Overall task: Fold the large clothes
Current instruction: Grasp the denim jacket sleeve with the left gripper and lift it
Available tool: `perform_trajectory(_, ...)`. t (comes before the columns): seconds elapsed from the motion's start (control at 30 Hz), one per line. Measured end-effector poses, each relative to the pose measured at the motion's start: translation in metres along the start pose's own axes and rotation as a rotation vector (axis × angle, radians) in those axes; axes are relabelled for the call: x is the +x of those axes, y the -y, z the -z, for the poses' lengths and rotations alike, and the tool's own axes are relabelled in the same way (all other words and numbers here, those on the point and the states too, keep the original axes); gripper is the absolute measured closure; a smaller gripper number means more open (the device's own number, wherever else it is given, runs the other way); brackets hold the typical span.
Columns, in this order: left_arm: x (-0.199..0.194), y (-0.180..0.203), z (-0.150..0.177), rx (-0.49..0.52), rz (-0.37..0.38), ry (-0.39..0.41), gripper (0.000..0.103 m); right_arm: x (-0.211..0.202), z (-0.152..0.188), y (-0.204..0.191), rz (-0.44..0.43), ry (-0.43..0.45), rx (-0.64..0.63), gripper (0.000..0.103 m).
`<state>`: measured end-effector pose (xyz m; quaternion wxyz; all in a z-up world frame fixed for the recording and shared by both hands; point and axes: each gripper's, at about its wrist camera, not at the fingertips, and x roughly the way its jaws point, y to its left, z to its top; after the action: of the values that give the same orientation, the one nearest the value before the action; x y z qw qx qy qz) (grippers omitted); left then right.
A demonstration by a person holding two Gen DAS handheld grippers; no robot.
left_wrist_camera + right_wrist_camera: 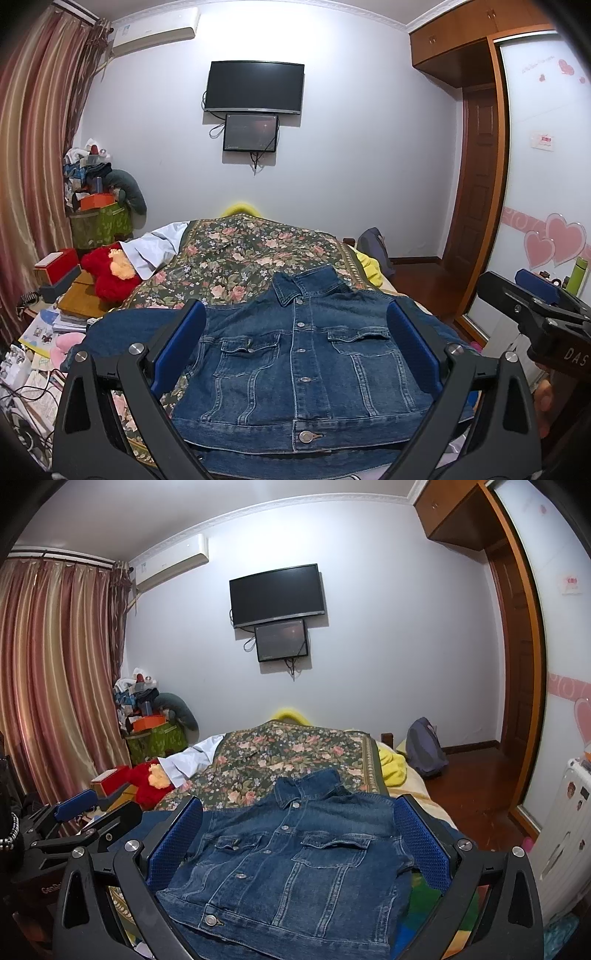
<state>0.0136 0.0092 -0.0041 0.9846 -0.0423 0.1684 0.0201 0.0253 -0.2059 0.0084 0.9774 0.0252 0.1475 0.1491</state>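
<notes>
A dark blue denim jacket (303,365) lies front up and buttoned on the flowered bedspread (236,258), collar toward the far wall. One sleeve spreads out to the left (125,328). My left gripper (295,332) hovers above the jacket, open, blue pads wide apart with nothing between them. The right gripper (532,306) shows at the right edge of the left wrist view. In the right wrist view the same jacket (295,864) fills the foreground, and my right gripper (295,830) is open over it. The left gripper (79,812) appears at the left there.
A white garment (155,251) and a red plush toy (110,273) lie at the bed's left side. A cluttered side table (44,339) stands left. A grey backpack (424,749) sits on the floor at right, near the wooden door (476,177). A TV (255,86) hangs ahead.
</notes>
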Motion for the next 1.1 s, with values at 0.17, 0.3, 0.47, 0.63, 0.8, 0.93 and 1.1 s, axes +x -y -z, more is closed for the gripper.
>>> perform_trajectory(0.17, 0.012, -0.012, 0.003, -0.008, -0.016, -0.019, 0.004, 0.014, 0.000, -0.005, -0.001, -0.028, 0.000, 0.000)
perform_trajectory(0.3, 0.033, -0.032, 0.007, -0.041, -0.049, -0.064, 0.004, 0.034, 0.001, -0.009, -0.006, -0.066, -0.004, 0.000)
perform_trajectory(0.47, 0.070, -0.069, 0.017, -0.095, -0.145, -0.139, 0.004, 0.071, 0.002, -0.011, -0.015, -0.128, 0.003, 0.000)
perform_trajectory(0.63, 0.109, -0.121, 0.030, -0.136, -0.241, -0.227, 0.004, 0.117, 0.000, -0.016, -0.030, -0.189, -0.010, 0.000)
perform_trajectory(0.8, 0.142, -0.188, 0.043, -0.204, -0.349, -0.308, 0.004, 0.167, -0.008, -0.024, -0.034, -0.224, -0.074, 0.000)
perform_trajectory(0.93, 0.162, -0.237, 0.056, -0.266, -0.404, -0.379, 0.004, 0.215, -0.015, -0.036, -0.053, -0.272, -0.140, 0.000)
perform_trajectory(1.1, 0.185, -0.291, 0.086, -0.391, -0.416, -0.515, 0.004, 0.279, -0.008, -0.062, -0.079, -0.357, -0.247, 0.000)
